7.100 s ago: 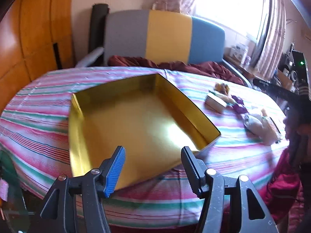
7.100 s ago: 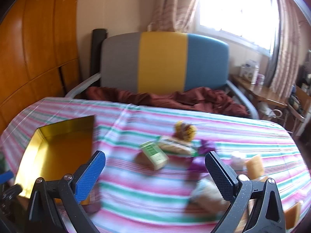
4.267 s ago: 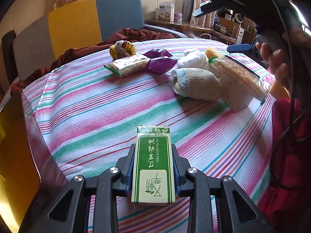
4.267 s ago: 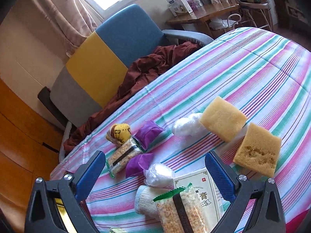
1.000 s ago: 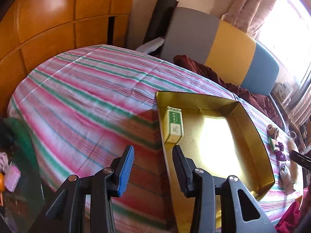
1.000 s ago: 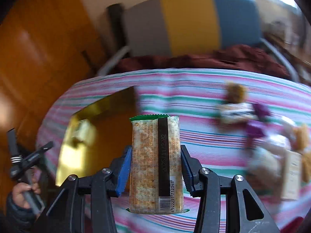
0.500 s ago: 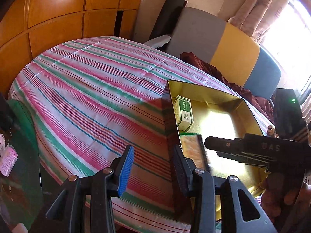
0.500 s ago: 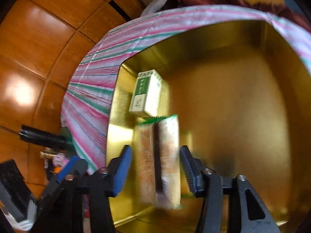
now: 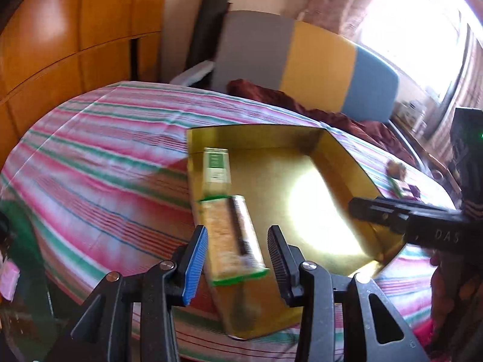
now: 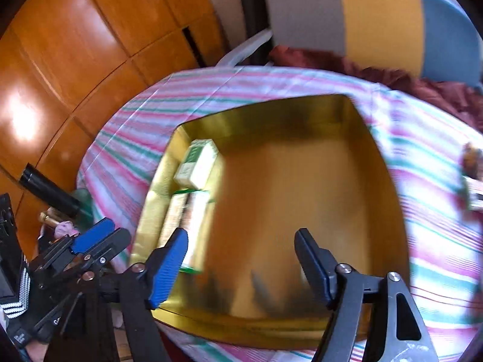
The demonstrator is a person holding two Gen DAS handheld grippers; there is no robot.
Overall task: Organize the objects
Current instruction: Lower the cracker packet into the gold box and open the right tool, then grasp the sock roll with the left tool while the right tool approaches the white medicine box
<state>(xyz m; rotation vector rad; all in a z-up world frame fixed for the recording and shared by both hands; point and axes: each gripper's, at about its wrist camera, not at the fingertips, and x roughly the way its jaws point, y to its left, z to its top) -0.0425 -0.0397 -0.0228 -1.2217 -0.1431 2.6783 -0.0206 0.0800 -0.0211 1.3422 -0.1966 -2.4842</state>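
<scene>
Both your grippers are empty right now. Your right gripper [image 10: 241, 268] has its jaws spread wide over the gold tray [image 10: 356, 111], nothing between them. Your left gripper [image 9: 238, 256] is open a moderate way at the tray's near-left corner, gripping nothing. The snack pack [image 9: 232, 235] lies flat inside the tray along its left wall, and the green box [image 9: 215, 170] sits just beyond it against the same wall, apparently touching end to end, though blur makes that hard to confirm.

Risks: the left fingers hang close over the snack pack, so a careless swing could drag it or knock the tray wall. The remaining items [image 9: 398, 172] lie past the tray's right side, so a low sweep that way could clip that wall.
</scene>
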